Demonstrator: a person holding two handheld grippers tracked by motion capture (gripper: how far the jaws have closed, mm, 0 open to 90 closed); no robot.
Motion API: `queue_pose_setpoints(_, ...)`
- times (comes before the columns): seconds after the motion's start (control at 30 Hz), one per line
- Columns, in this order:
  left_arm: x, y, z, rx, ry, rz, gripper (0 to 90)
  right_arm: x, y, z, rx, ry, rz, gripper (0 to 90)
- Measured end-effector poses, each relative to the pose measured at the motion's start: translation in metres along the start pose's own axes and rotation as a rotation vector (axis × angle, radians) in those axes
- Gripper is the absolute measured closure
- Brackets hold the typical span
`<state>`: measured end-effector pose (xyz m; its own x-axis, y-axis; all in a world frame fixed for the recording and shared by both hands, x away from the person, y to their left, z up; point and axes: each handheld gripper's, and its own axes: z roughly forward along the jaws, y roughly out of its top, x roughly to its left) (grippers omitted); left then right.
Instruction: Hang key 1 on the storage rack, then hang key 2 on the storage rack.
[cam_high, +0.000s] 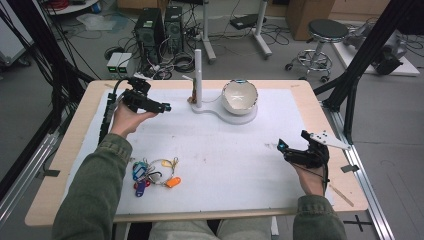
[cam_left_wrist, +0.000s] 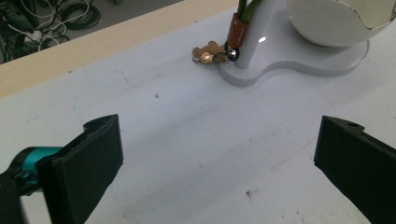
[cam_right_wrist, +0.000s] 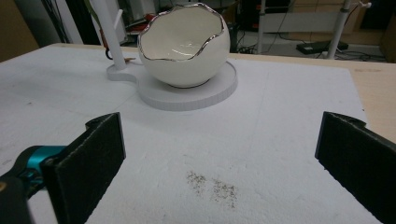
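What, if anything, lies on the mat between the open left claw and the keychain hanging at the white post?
Nothing visible. In the left gripper view, bare white mat runs from the open left claw to the keychain at the post. The eggshell bowl sits off to one side.

On table (cam_high: 60, 150): stand (cam_high: 235, 116) at far centre, bowl (cam_high: 240, 97) on its right part, post (cam_high: 198, 77) on its left, keychain (cam_left_wrist: 215, 52) hung at post's foot. Keys (cam_high: 155, 175) near front left. Left gripper (cam_high: 165, 107) left of post, right gripper (cam_high: 281, 146) at front right.
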<state>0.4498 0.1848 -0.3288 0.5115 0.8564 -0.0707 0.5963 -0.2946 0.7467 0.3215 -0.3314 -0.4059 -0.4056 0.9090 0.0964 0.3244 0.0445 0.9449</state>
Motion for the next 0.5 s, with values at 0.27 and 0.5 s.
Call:
queue_pose_setpoints(0.27, -0.002, -0.011, -0.018, -0.034, -0.001, 0.023, 1.7, 0.0, 0.0, -0.001, 0.004, -0.002, 0.005, 0.7)
queue_pose_setpoints(0.5, -0.009, -0.017, -0.028, -0.029, -0.019, 0.055, 1.7, -0.001, -0.001, -0.003, 0.0, -0.009, 0.005, 0.7)
